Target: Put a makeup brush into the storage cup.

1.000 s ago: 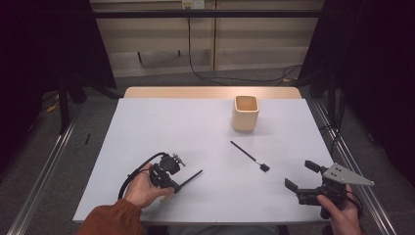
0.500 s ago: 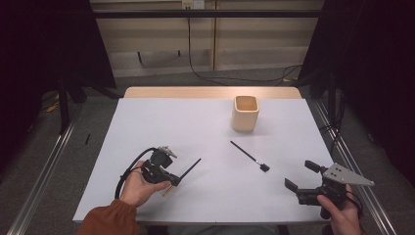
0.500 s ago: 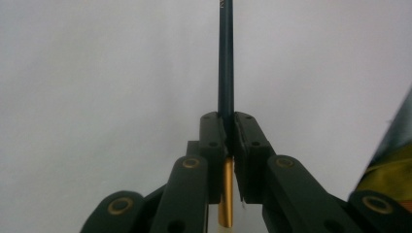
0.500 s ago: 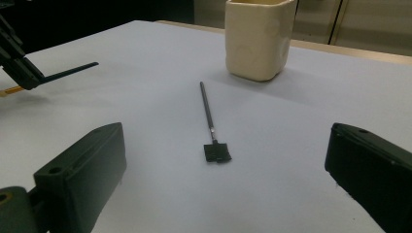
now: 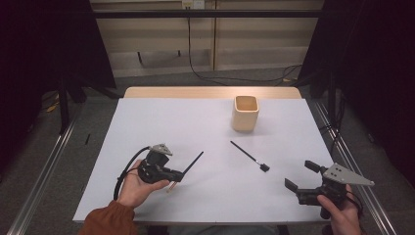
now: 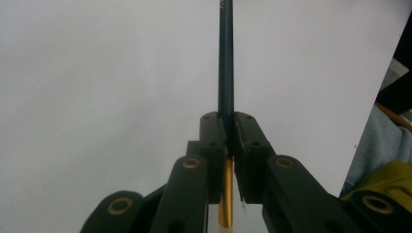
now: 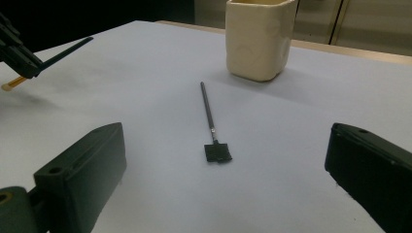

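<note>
High view overlooks table (image 5: 205, 122) — gripper views skim it, close.

Two brushes (image 5: 192, 164) (image 5: 249, 156), one cup (image 5: 244, 113), two tongs (image 5: 177, 176) (image 5: 301, 175).

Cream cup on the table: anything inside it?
The cream cup shows an open mouth and upper inner wall with nothing sticking out. Its bottom is hidden by the wall. The dark pencil is clamped in the left gripper.

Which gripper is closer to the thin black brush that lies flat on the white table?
Right. The right gripper sits open just beside the thin black brush; the left gripper is farther off.
</note>
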`<state>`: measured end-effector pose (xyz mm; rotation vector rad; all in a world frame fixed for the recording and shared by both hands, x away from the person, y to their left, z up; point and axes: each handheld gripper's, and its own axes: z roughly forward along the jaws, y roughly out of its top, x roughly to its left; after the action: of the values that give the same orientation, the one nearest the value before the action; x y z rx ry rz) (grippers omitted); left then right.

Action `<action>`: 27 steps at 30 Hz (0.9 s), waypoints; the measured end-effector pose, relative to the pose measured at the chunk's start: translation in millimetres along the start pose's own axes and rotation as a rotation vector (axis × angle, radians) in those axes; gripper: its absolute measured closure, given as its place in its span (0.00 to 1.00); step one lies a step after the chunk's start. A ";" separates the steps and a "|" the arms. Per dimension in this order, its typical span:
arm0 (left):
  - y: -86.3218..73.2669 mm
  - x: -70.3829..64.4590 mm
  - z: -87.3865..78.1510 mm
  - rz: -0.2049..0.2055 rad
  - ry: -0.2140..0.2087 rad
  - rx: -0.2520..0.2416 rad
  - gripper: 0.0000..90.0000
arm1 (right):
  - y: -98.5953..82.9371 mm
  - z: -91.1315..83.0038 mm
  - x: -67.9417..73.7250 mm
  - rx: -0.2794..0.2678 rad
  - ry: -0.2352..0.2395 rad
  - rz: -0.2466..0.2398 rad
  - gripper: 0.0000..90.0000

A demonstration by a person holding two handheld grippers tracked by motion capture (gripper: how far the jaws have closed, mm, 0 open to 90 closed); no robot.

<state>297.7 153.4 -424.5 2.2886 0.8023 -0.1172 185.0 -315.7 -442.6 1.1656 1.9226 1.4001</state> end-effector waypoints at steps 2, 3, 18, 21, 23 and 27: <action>0.1 -0.6 -1.5 0.001 -0.001 -0.035 0.93 | 0.0 0.1 0.0 0.000 0.000 0.000 0.01; 0.1 -0.6 -2.1 0.003 -0.007 -0.049 0.93 | 0.0 0.0 0.1 0.001 0.000 -0.001 0.01; -0.7 -9.7 -14.6 0.050 -0.045 -0.227 0.93 | 0.1 -0.1 -0.1 0.001 0.000 -0.006 0.01; -1.7 -12.2 -19.8 0.059 -0.037 -0.289 0.93 | 0.1 -0.1 -0.1 0.002 0.002 -0.005 0.01; -2.7 -13.0 -23.7 0.066 -0.025 -0.336 0.93 | 0.2 0.2 0.0 0.001 0.002 -0.004 0.01; -4.1 -15.9 -29.2 0.099 -0.034 -0.423 0.93 | 0.4 0.3 0.3 0.001 0.002 -0.007 0.01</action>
<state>278.5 166.3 -400.3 1.9149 0.6259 0.0549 185.2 -315.3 -442.3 1.1576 1.9271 1.3977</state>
